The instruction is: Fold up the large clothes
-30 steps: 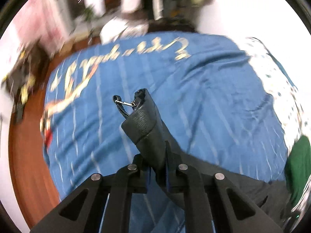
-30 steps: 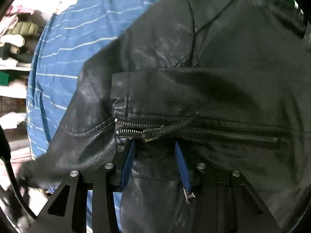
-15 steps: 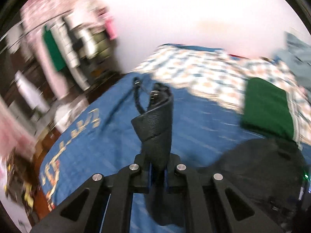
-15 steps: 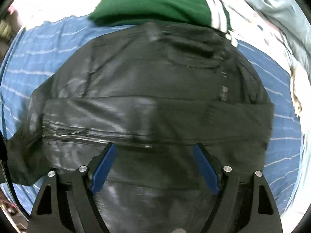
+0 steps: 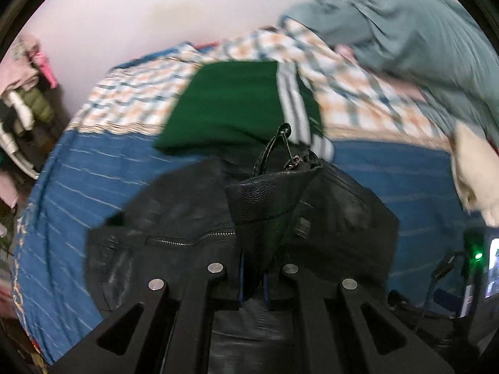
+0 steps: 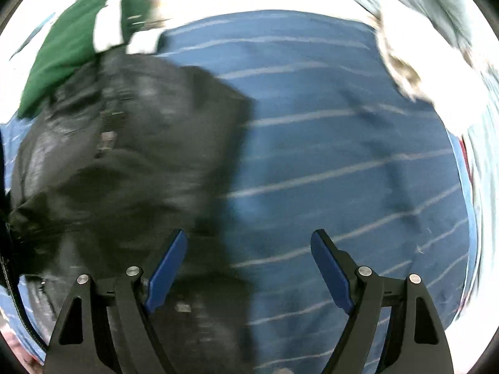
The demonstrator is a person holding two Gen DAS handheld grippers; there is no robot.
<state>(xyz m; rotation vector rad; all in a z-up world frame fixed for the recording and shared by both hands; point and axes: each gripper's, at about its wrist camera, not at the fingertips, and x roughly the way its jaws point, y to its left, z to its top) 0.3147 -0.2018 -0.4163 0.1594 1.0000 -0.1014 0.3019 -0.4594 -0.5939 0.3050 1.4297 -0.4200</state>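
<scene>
A black leather jacket (image 5: 187, 218) lies on a blue striped bedspread (image 5: 87, 180). My left gripper (image 5: 252, 277) is shut on a sleeve end of the jacket (image 5: 268, 199), which stands up between the jaws with a zipper pull at its top. It is held over the jacket body. In the right wrist view the jacket (image 6: 124, 155) fills the left half, blurred. My right gripper (image 6: 249, 249) is open and empty, above the jacket's right edge and the bedspread (image 6: 343, 155).
A folded green garment with white stripes (image 5: 237, 106) lies just beyond the jacket on a checked sheet (image 5: 358, 93). A grey-green quilt (image 5: 405, 31) is piled at the far right, with a cream cloth (image 5: 474, 174) below it. Clothes shelves (image 5: 21, 106) stand at left.
My left gripper has swung the held sleeve from over the bare bedspread to above the jacket body. My right gripper has opened wide, let go of the jacket and moved to the right.
</scene>
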